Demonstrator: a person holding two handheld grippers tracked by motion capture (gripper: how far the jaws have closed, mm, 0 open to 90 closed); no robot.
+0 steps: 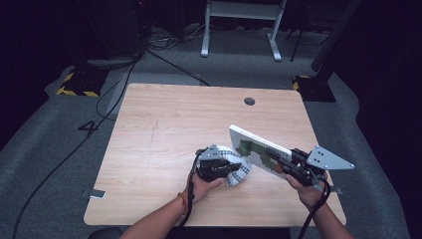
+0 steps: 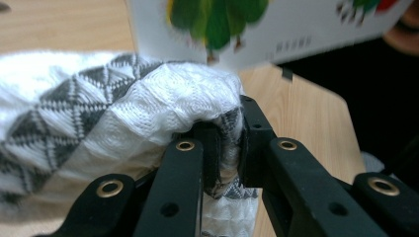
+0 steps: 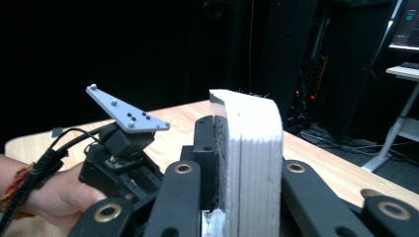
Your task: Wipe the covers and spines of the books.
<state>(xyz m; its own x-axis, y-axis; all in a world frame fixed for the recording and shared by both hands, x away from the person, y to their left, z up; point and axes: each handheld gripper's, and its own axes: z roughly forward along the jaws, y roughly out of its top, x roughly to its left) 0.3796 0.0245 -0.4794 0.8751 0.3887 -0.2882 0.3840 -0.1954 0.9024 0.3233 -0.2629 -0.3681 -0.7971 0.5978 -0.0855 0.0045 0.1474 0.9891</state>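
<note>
A white cloth with a grey diamond pattern (image 1: pixel 239 170) lies bunched on the wooden table (image 1: pixel 164 129), and my left gripper (image 1: pixel 229 169) is shut on a fold of it. In the left gripper view the black jaws (image 2: pixel 230 126) pinch the cloth (image 2: pixel 99 98), with the book (image 2: pixel 276 29) just beyond. My right gripper (image 1: pixel 281 162) is shut on the edge of a thick white board book (image 1: pixel 251 144) with a green picture, held tilted above the table beside the cloth. In the right gripper view the book's page edges (image 3: pixel 252 148) stand upright between the jaws, with the left gripper (image 3: pixel 123 153) behind.
A round cable hole (image 1: pixel 249 101) sits near the table's far edge. A small dark tab (image 1: pixel 97 194) sticks out at the front left corner. Cables (image 1: pixel 114 94) run over the grey floor, and white desk legs (image 1: pixel 239 30) stand at the back.
</note>
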